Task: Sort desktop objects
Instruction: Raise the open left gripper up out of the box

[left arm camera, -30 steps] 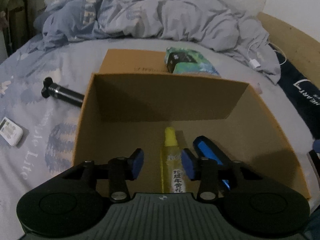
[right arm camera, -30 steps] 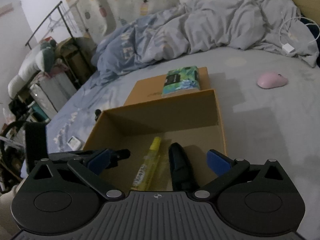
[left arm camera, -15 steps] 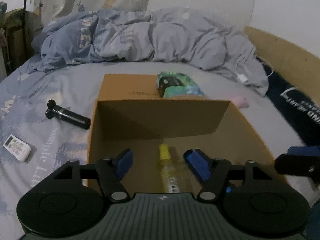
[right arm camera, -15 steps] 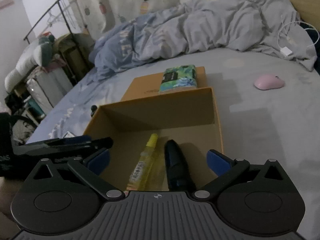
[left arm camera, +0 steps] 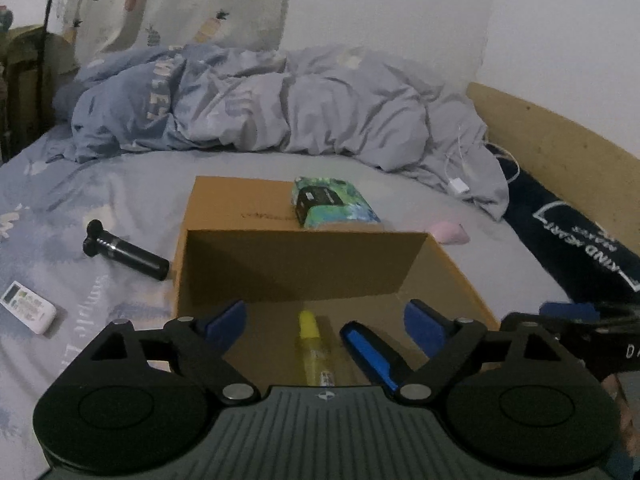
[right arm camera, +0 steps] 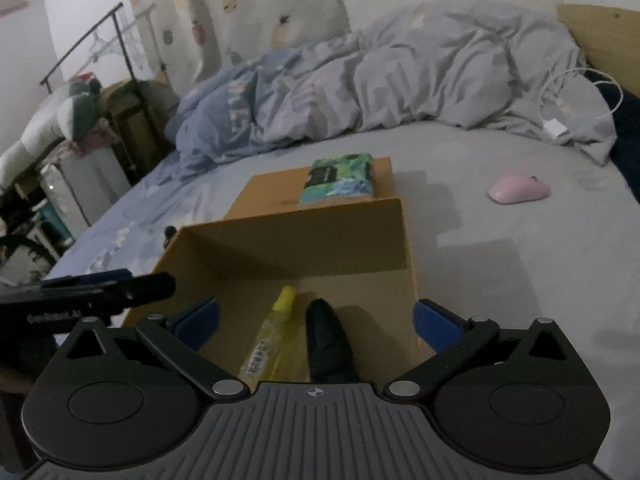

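1. Meanwhile, far left, approx 9 o'clock in left wrist view: white remote (left arm camera: 27,307) and black cylinder (left arm camera: 125,255) lie on the grey-blue bedsheet (left arm camera: 120,196), outside the box, unsorted.
2. Centre: left gripper (left arm camera: 326,322) hangs over the near end of the open cardboard box (left arm camera: 304,264). A sec ago its blue pads sat close either side of the yellow bottle (left arm camera: 314,350); now the jaws are opening, near full spread, w/ nothing pressed between them. Bottle lies flat on the box floor at 6 o'clock, cap toward 12. Drop looks done.
3. Just right of it: blue-and-black tool (left arm camera: 374,354), also on the box floor, beside the bottle, approx parallel.
4. At 12 o'clock, beyond the box's far wall: green tissue pack (left arm camera: 332,202) rests on the folded-back box flap (left arm camera: 240,200), not inside.
5. At 2 o'clock: pink mouse (right arm camera: 518,189) on the sheet, well apart from the box in right wrist view.
6. Right: right gripper (right arm camera: 316,320) holds station over the same box, jaws wide apart, empty; no change there.
7. Upshot, as a judgement: two items are in; remote, cylinder, pack & mouse look left to collect. Left hand is free for the near-left pair.
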